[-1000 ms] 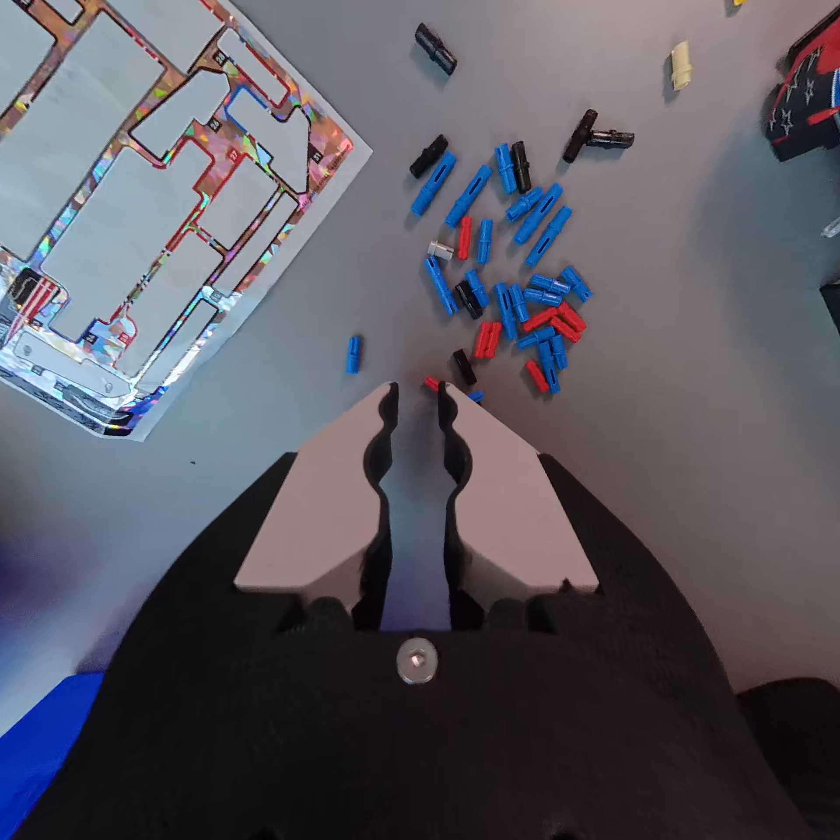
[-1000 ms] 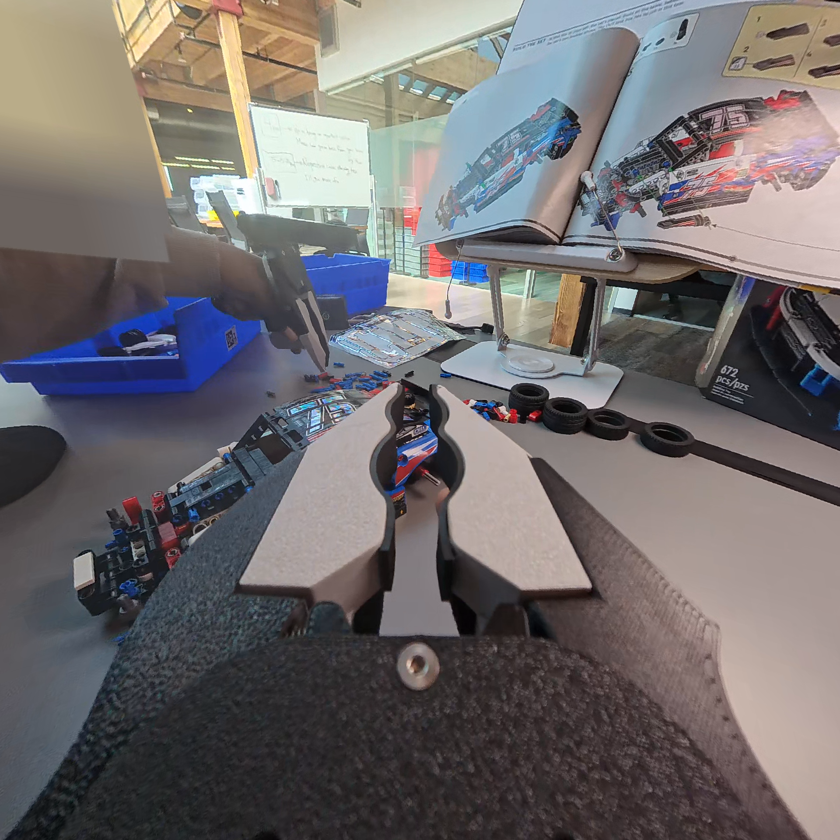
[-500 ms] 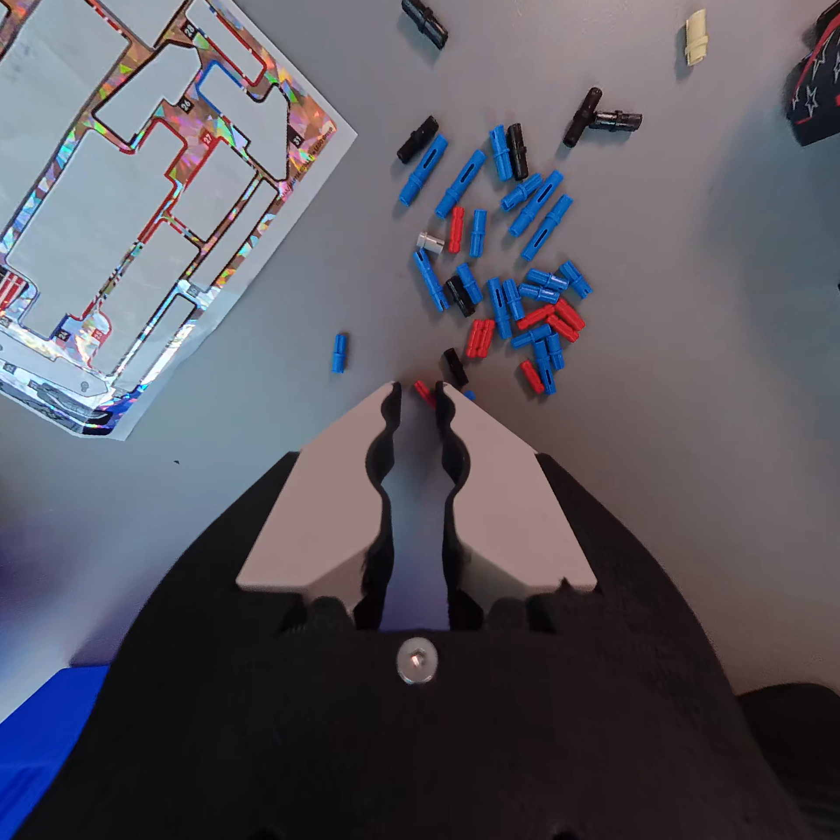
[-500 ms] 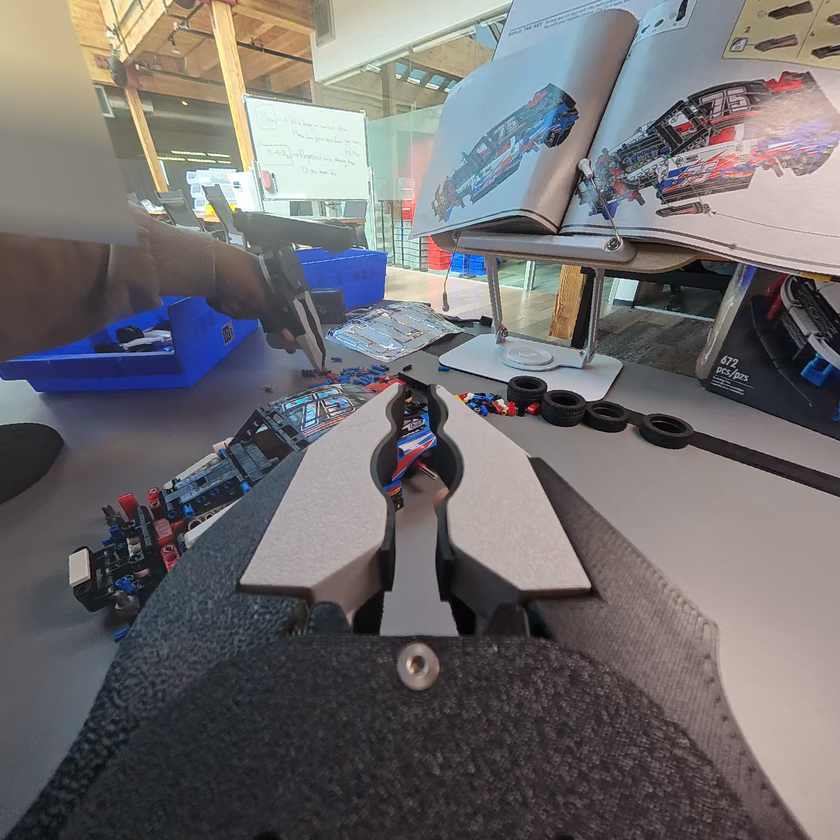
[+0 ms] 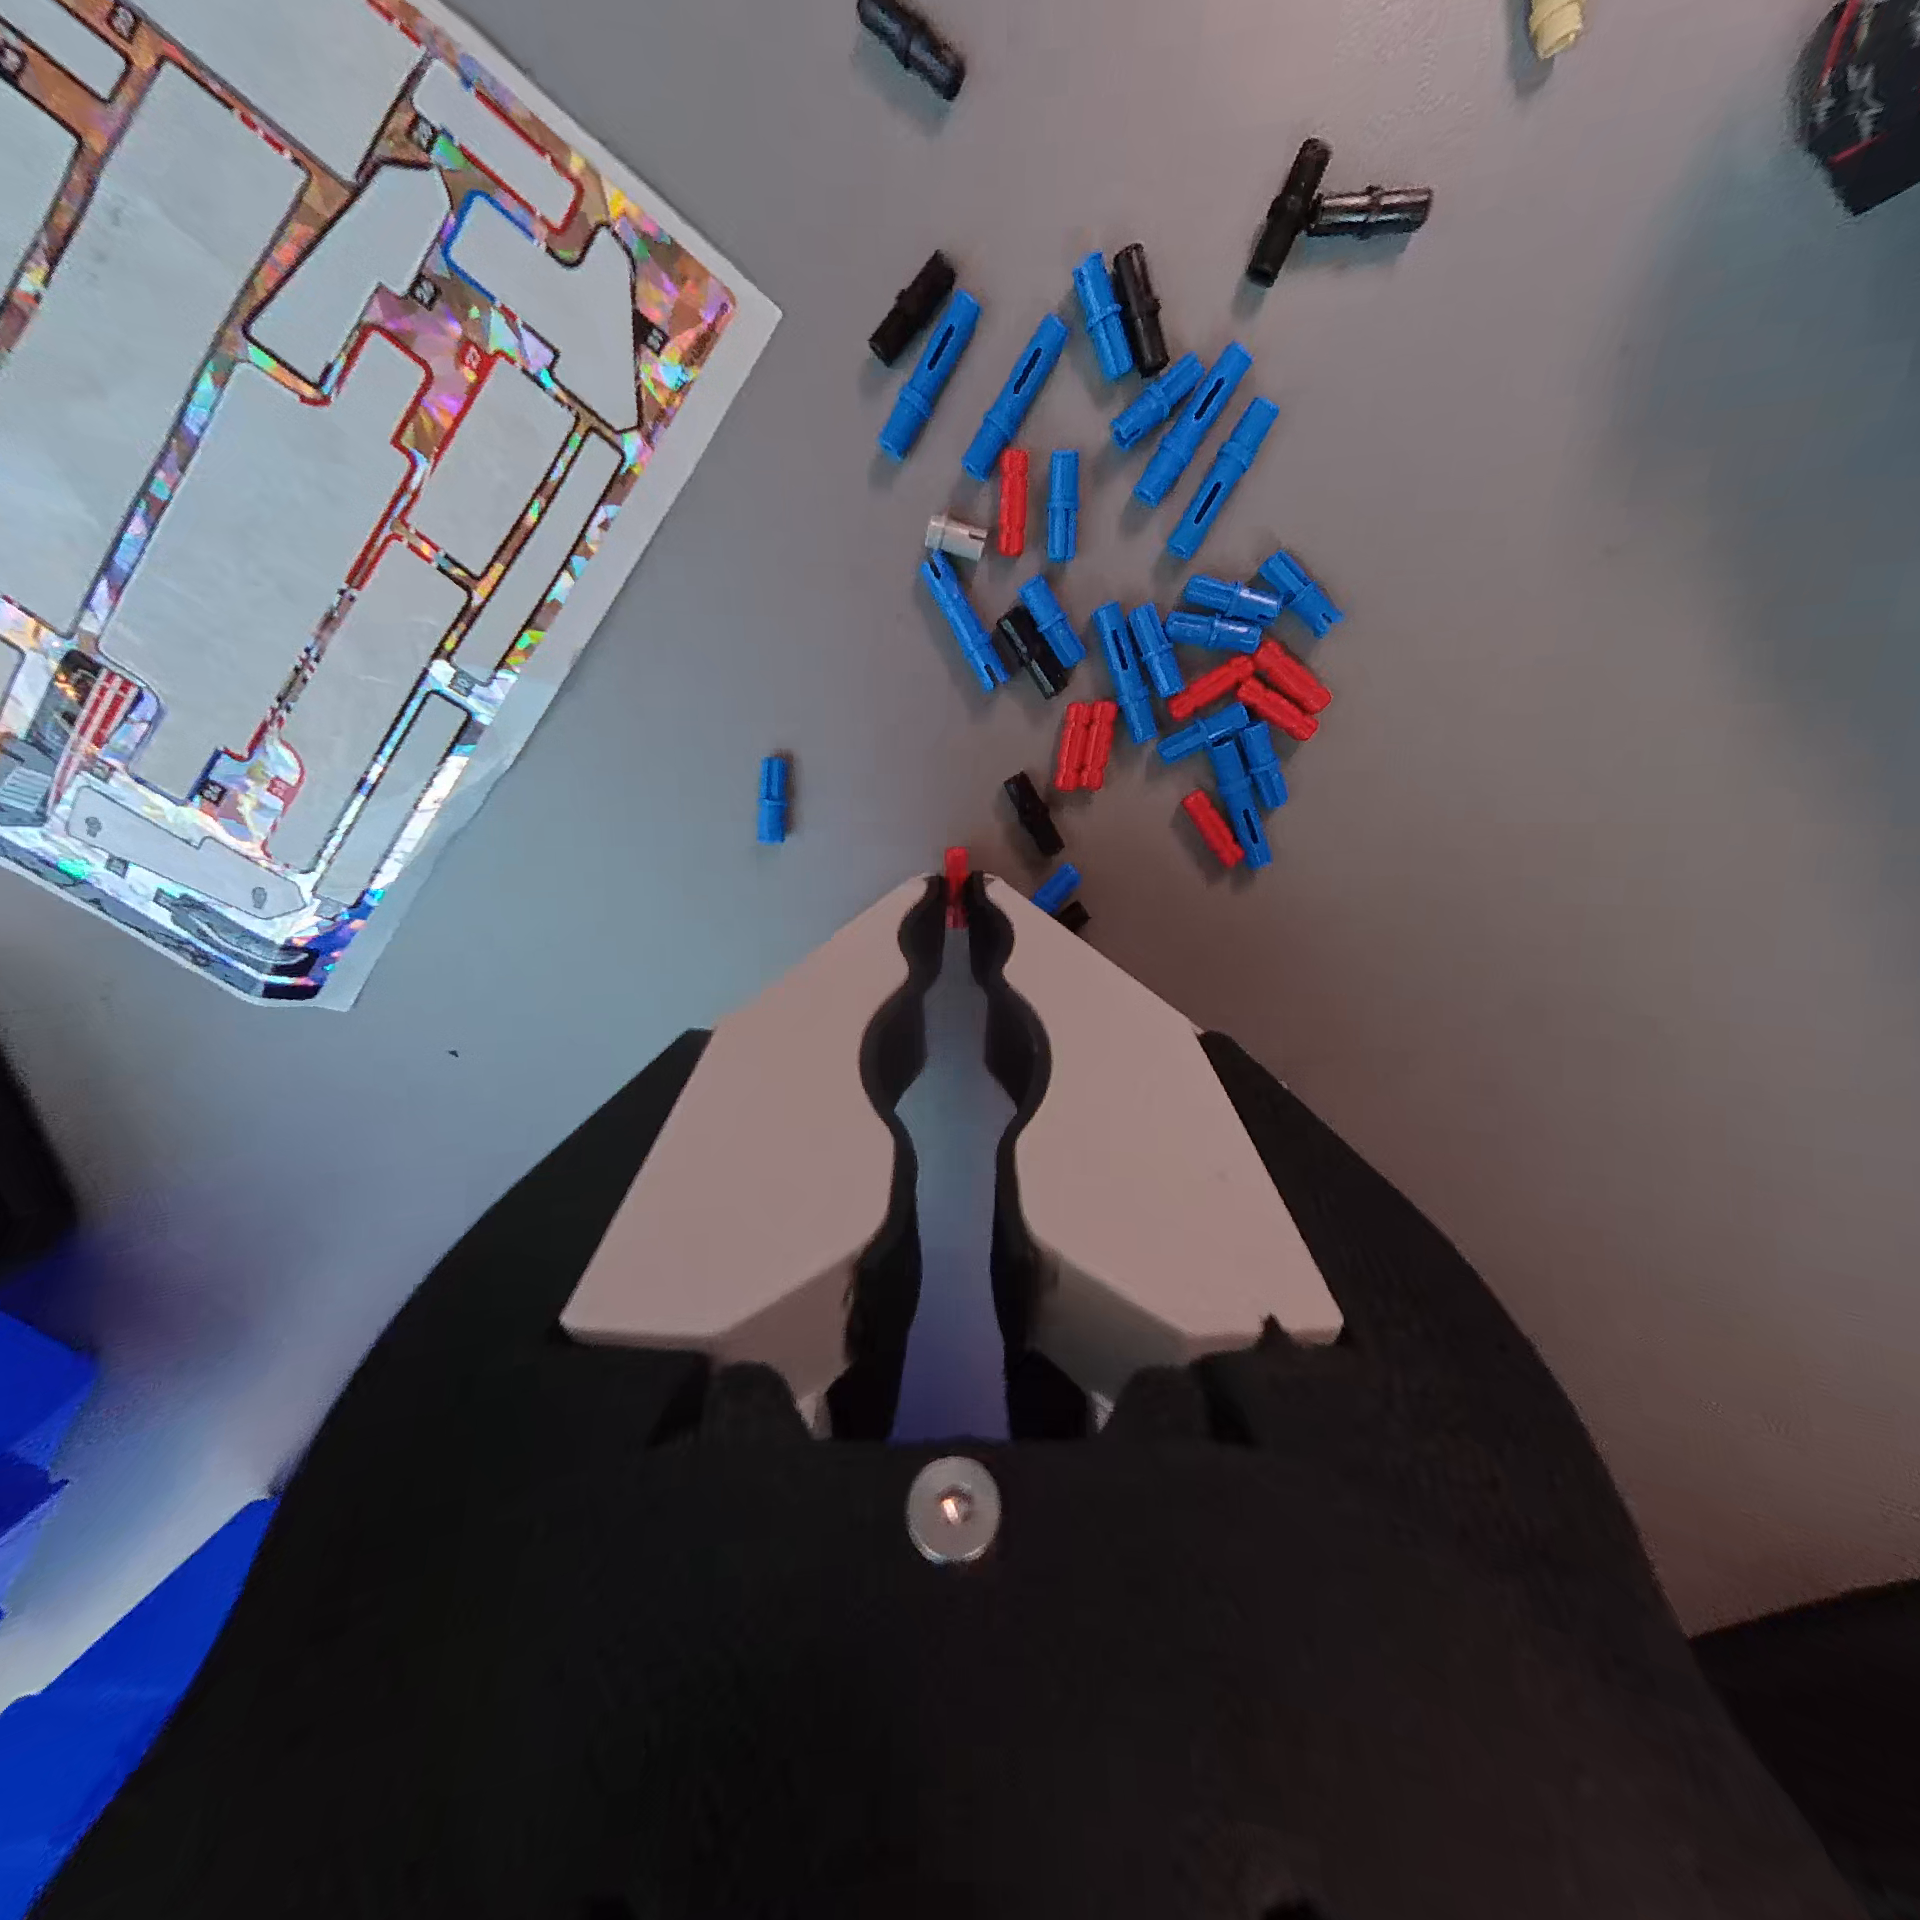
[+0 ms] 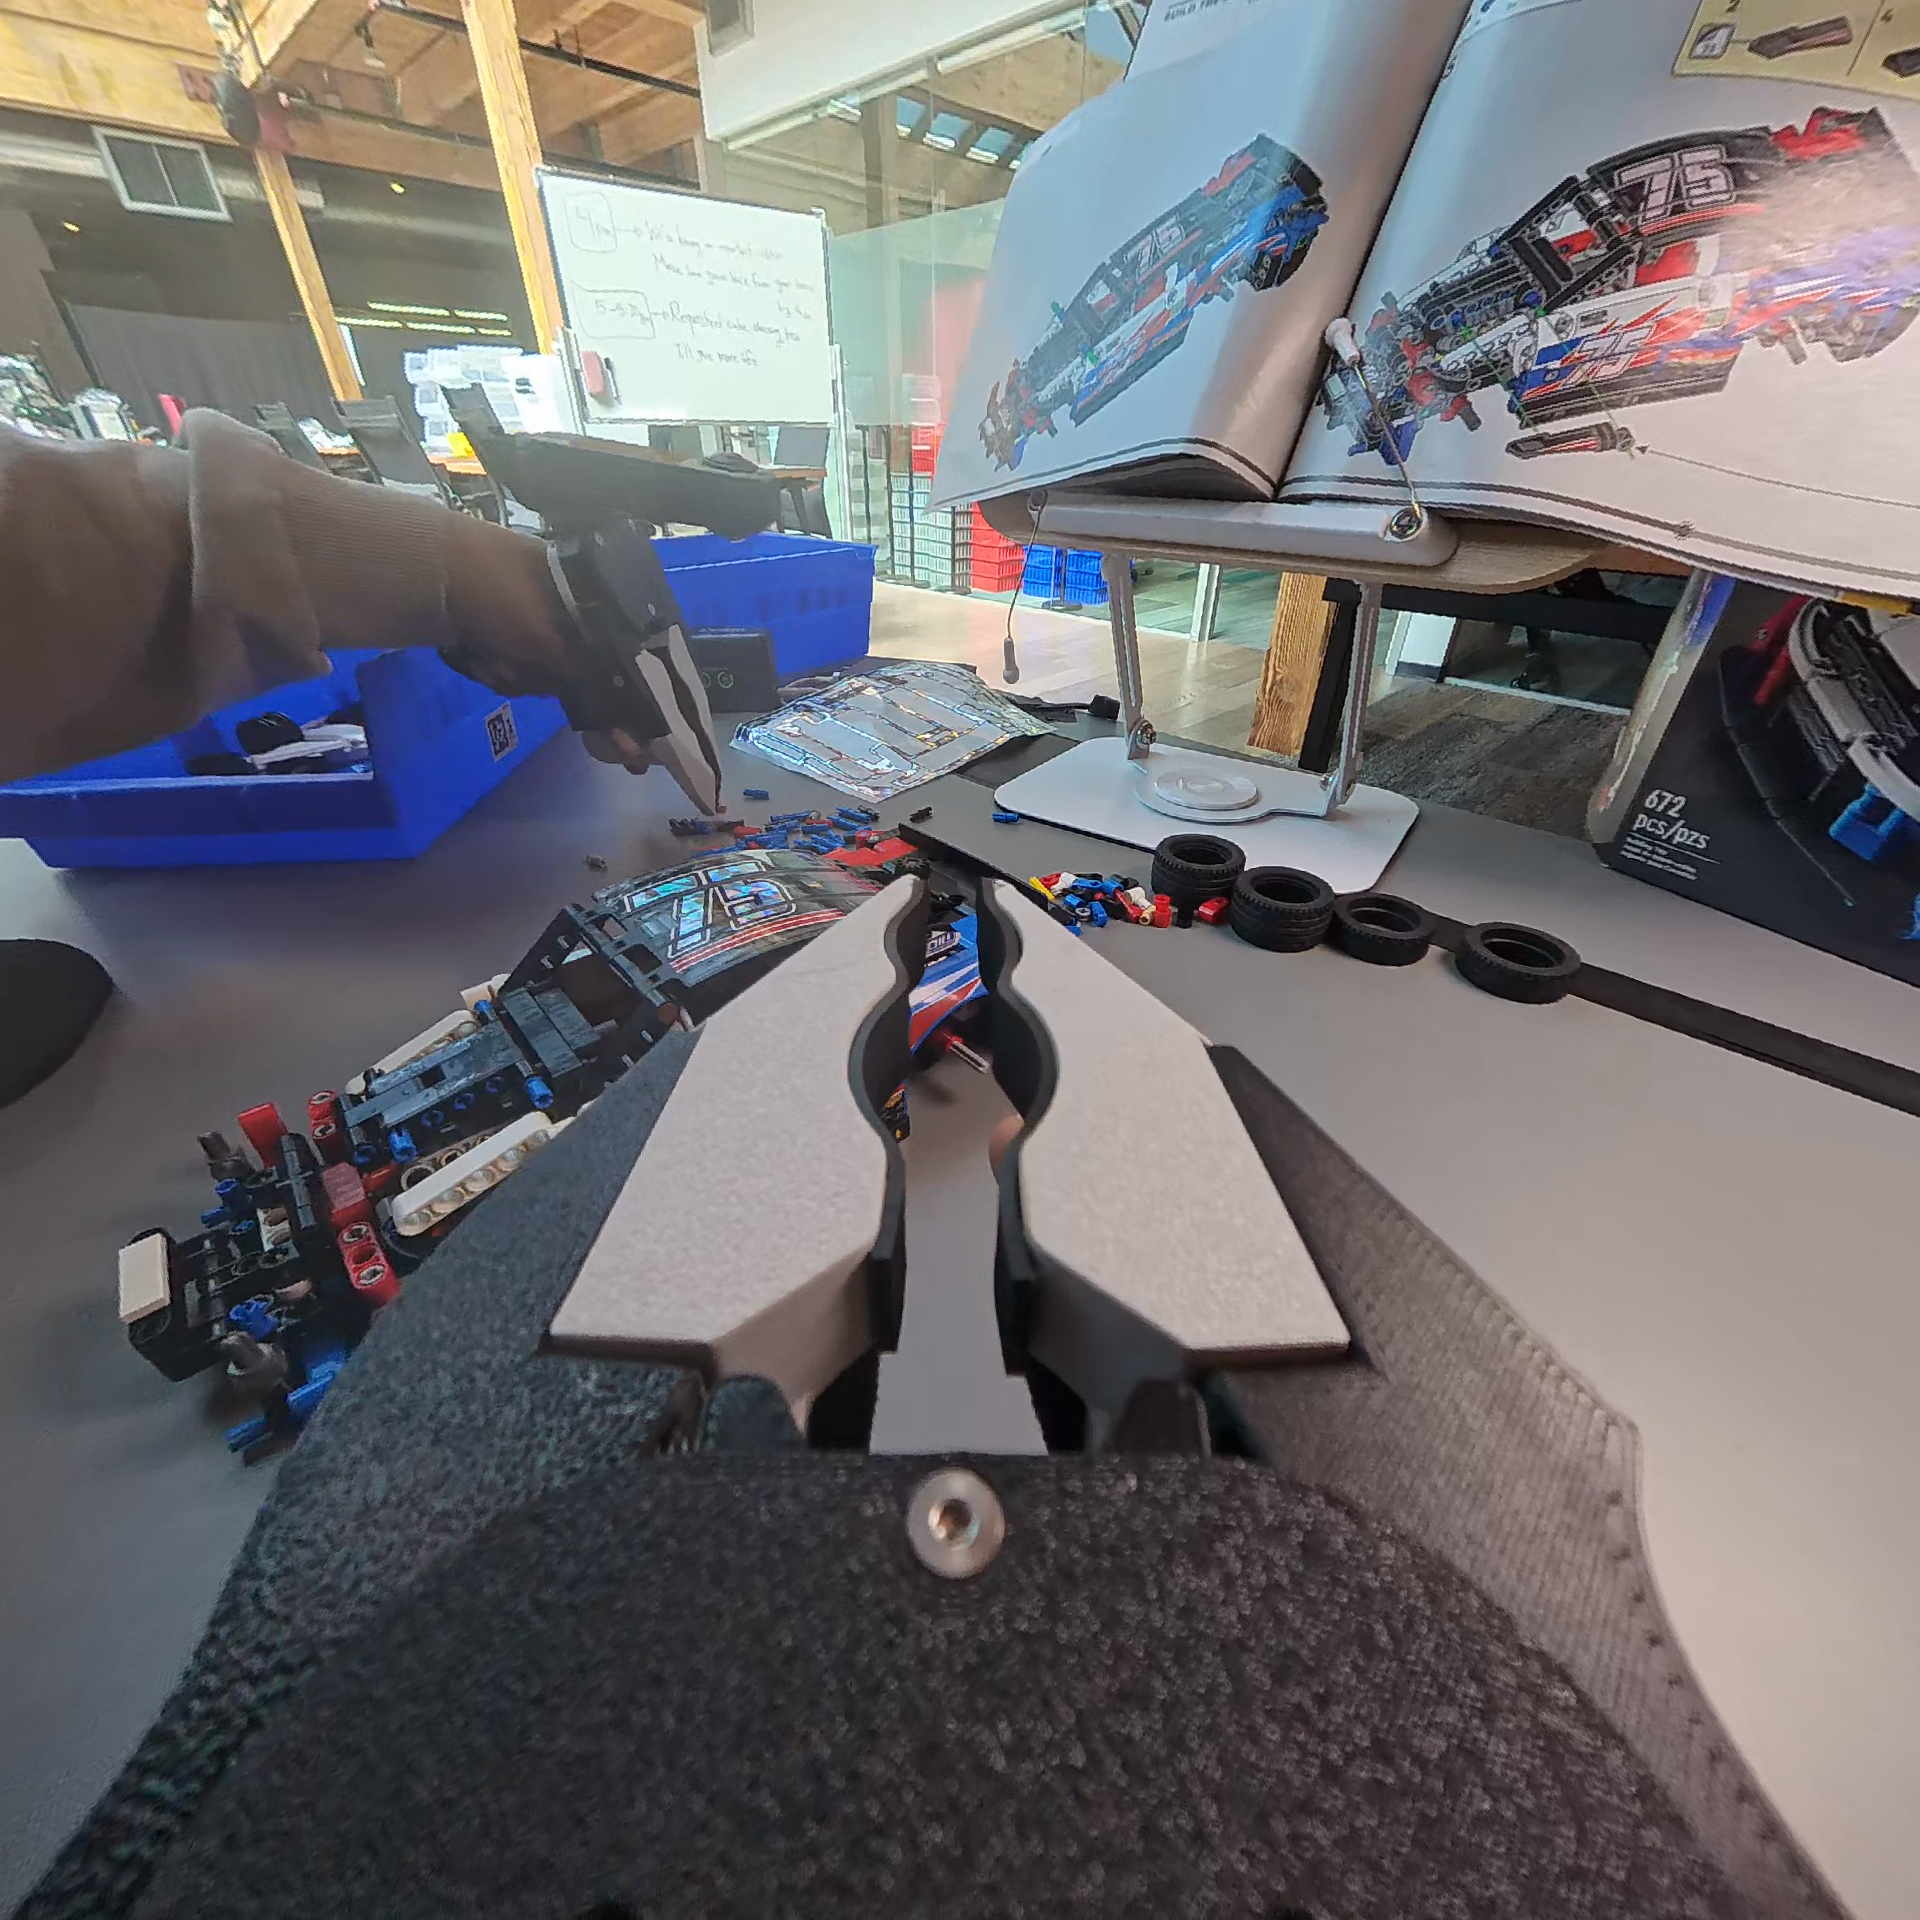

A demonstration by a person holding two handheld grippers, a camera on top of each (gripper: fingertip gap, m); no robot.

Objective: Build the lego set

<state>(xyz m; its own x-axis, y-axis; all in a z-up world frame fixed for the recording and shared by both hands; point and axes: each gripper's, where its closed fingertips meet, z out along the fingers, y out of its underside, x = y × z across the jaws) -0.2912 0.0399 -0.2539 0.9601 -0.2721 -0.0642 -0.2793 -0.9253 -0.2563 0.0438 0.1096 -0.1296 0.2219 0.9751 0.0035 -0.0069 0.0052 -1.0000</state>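
My left gripper [image 5: 954,883] is shut on a small red pin [image 5: 955,871], just above the grey table at the near edge of a scatter of blue, red and black pins [image 5: 1132,540]. In the right wrist view the left gripper [image 6: 707,795] points down at that scatter. My right gripper [image 6: 951,891] is open a narrow gap and empty, held over the half-built lego car [image 6: 582,1029], which lies on the table to its left and ahead.
A holographic sticker sheet [image 5: 260,499] lies left of the pins. Blue bins [image 6: 270,769] stand at the left. An open instruction book [image 6: 1455,270] on a stand, several black tyres [image 6: 1351,914], a small parts pile [image 6: 1101,904] and the set box [image 6: 1766,779] are ahead and right. Spacing between my two grippers at the tips: around 35 centimetres.
My left gripper has closed its fingers on the red pin that lay between its tips. My right gripper has stayed about where it was, still open.
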